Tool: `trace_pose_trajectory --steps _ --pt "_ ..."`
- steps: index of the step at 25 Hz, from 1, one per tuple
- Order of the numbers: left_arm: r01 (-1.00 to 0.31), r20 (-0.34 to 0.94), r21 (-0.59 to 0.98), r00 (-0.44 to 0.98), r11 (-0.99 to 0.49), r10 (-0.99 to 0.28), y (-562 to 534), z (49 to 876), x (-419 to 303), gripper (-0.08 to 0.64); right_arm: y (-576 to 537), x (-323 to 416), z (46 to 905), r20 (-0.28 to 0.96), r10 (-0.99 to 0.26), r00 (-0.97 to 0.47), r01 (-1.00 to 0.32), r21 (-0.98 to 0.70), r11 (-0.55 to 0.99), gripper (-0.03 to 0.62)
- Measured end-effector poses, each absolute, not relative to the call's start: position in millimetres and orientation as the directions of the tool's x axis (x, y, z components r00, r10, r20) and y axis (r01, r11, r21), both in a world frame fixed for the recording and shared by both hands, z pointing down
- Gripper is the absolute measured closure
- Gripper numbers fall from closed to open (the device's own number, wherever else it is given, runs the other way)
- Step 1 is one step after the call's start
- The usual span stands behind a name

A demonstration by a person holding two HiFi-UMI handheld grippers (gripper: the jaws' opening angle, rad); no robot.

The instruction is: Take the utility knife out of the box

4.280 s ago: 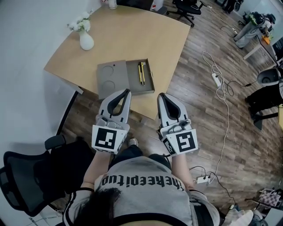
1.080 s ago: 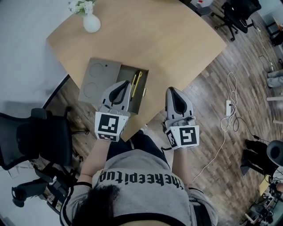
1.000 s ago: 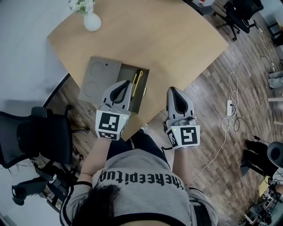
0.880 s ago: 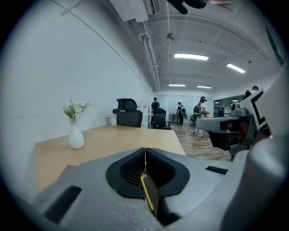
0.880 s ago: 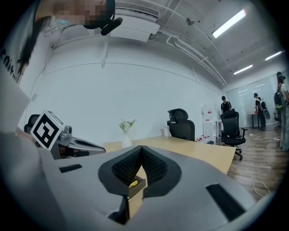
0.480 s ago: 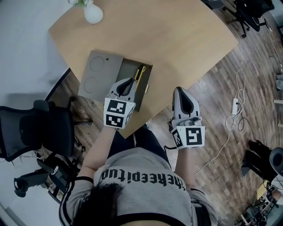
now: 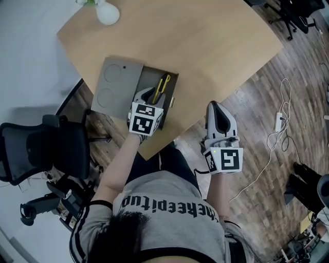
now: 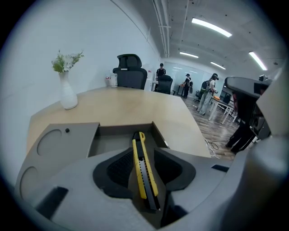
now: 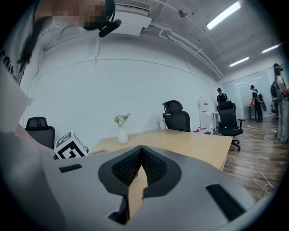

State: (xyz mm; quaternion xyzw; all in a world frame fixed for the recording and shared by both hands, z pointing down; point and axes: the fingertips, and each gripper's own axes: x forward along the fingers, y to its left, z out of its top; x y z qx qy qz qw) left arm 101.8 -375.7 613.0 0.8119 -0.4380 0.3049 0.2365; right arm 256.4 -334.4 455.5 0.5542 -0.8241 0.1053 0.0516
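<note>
The yellow and black utility knife (image 8: 143, 167) lies lengthwise in the open grey box (image 8: 113, 135); the head view shows the knife (image 7: 163, 85) in the box (image 7: 172, 85) near the table's front edge. My left gripper (image 8: 143, 151) points steeply down into the box. Its jaws are opening and straddle the knife, and the pads stand clear of it. From above, the left gripper (image 7: 148, 95) covers the box's near part. My right gripper (image 9: 141, 148) is shut on nothing, and the right gripper (image 7: 218, 114) hangs beside the table's edge, over the floor.
The box's lid (image 7: 114, 85), with two round recesses, lies open to the left. A white vase (image 7: 107, 13) of flowers stands at the wooden table's (image 7: 216, 41) far corner. A black office chair (image 7: 41, 151) is at the left. A power strip and cable (image 7: 280, 120) lie on the floor.
My left gripper has dropped forward and down into the box, tilting steeply, and its jaws have parted around the knife. The right gripper has sunk slightly.
</note>
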Motion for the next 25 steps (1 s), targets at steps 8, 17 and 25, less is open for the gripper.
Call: trace_pose_trajectory --steps 8,17,25 --pt "-0.861 0.769 0.106 0.388 -0.497 -0.508 -377.7 644.2 100.6 0.4 -337.1 264.3 459.9 0.212 -0.904 -0.372 -0.927 -0.126 0.352 0.586" --pt "-0.884 0.791 0.105 0.352 -0.455 -0.501 -379.2 653.3 97.4 0.397 -339.4 265.7 462.9 0.213 -0.905 -0.368 -0.929 -0.136 0.345 0.586" --pt "-0.902 0.786 0.104 0.333 -0.42 -0.521 -381.1 652.7 92.7 0.43 -335.9 260.9 464.1 0.209 -0.903 -0.375 -0.926 -0.141 0.351 0.586"
